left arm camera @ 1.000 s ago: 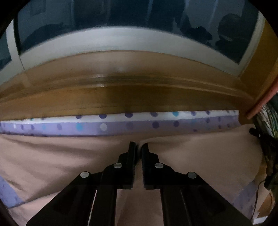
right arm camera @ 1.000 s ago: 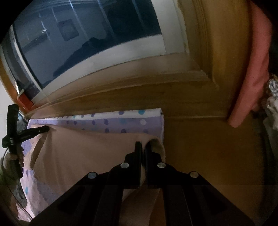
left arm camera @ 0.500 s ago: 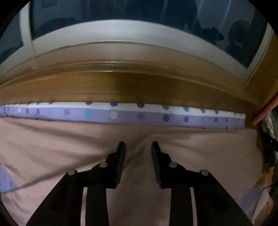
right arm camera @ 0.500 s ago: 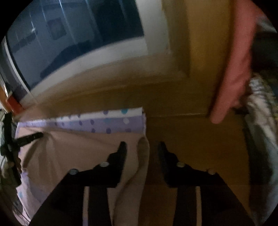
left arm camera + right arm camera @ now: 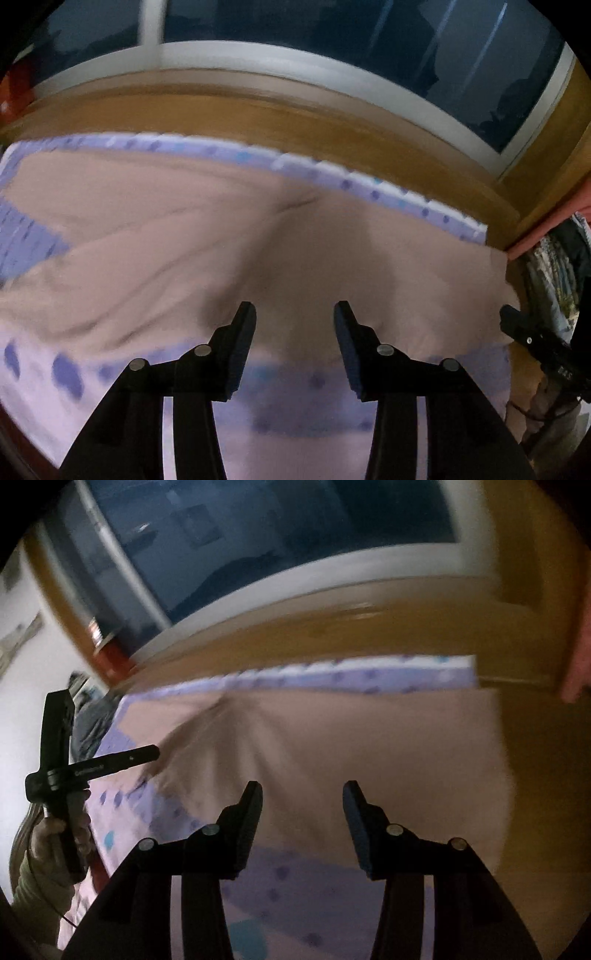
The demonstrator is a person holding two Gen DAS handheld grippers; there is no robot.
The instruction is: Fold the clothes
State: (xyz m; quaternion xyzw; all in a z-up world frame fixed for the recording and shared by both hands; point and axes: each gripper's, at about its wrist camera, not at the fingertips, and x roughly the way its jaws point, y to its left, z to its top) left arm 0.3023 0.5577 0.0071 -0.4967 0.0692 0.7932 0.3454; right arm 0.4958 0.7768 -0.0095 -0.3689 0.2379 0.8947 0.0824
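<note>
Left wrist view shows my left gripper [image 5: 294, 314], jaws just opened and empty, above the near edge of the pink cloth [image 5: 229, 236] spread left-to-right; my right gripper [image 5: 302, 794] likewise.

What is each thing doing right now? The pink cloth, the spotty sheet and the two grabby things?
Pink cloth: lying spread on the sheet, wrinkled, nothing holding it.
Spotty purple sheet: flat under the cloth, showing around its edges.
Left gripper: open, nothing between its fingers; its jaws have just been opening.
Right gripper: open, holding nothing, above the cloth.
</note>
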